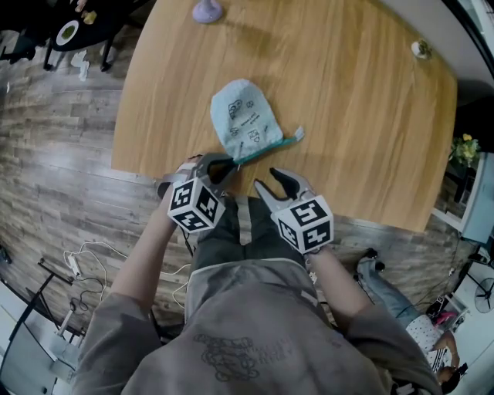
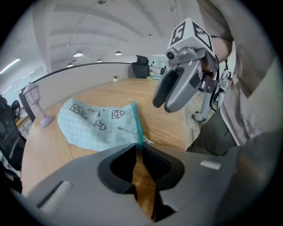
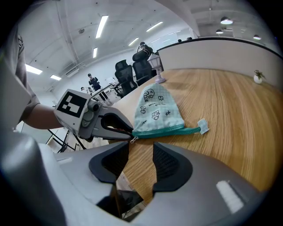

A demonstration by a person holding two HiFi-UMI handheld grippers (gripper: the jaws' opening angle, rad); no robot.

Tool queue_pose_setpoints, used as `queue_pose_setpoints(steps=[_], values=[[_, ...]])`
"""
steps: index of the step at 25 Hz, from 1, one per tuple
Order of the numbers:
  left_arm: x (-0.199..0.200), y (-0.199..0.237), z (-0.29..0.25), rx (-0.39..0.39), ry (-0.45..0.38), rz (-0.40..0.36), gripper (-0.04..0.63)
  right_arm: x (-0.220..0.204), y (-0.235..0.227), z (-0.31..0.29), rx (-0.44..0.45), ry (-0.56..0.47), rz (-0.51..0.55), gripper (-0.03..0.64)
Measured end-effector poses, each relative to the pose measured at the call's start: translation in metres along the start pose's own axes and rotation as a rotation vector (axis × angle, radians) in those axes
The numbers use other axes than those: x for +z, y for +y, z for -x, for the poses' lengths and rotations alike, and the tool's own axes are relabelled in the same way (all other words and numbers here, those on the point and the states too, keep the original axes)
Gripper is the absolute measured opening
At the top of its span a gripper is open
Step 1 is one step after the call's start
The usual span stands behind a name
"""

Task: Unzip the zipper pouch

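A pale blue printed pouch with a teal zipper lies flat near the front edge of the wooden table. My left gripper is shut on the pouch's near zipper corner. In the right gripper view its tips pinch that corner and the small metal pull hangs just beside them. In the left gripper view the teal zipper end runs in between the nearly closed jaws. My right gripper hovers open to the right of it, short of the pouch, with only wood between its pads.
A lilac stemmed ornament stands at the table's far edge, and a small round object sits at the far right. The table's front edge runs just under both grippers. Office chairs stand beyond the table.
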State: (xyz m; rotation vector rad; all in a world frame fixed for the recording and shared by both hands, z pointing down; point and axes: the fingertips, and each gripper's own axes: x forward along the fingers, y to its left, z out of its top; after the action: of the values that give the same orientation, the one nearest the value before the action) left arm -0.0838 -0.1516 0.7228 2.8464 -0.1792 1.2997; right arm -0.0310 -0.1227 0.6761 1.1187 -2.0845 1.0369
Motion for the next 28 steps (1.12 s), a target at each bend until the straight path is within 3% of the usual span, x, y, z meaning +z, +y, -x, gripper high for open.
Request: queue_pose_setpoints(steps=[3, 8, 13, 19, 28], values=[[0.006, -0.002, 0.002, -0.014, -0.031, 0.035, 0.041, 0.0, -0.001, 0.002, -0.005, -0.006, -0.008, 0.169], [0.023, -0.007, 0.016, -0.089, -0.091, 0.178, 0.034, 0.011, -0.011, 0.019, -0.028, -0.043, -0.02, 0.169], [0.061, 0.002, 0.045, -0.085, -0.19, 0.276, 0.034, 0.034, -0.021, 0.049, -0.051, -0.106, -0.017, 0.169], [0.111, 0.028, 0.091, -0.004, -0.33, 0.366, 0.032, 0.084, -0.021, 0.094, -0.05, -0.221, 0.017, 0.169], [0.17, 0.062, 0.189, 0.171, -0.504, 0.463, 0.032, 0.171, 0.014, 0.165, -0.006, -0.41, 0.135, 0.169]])
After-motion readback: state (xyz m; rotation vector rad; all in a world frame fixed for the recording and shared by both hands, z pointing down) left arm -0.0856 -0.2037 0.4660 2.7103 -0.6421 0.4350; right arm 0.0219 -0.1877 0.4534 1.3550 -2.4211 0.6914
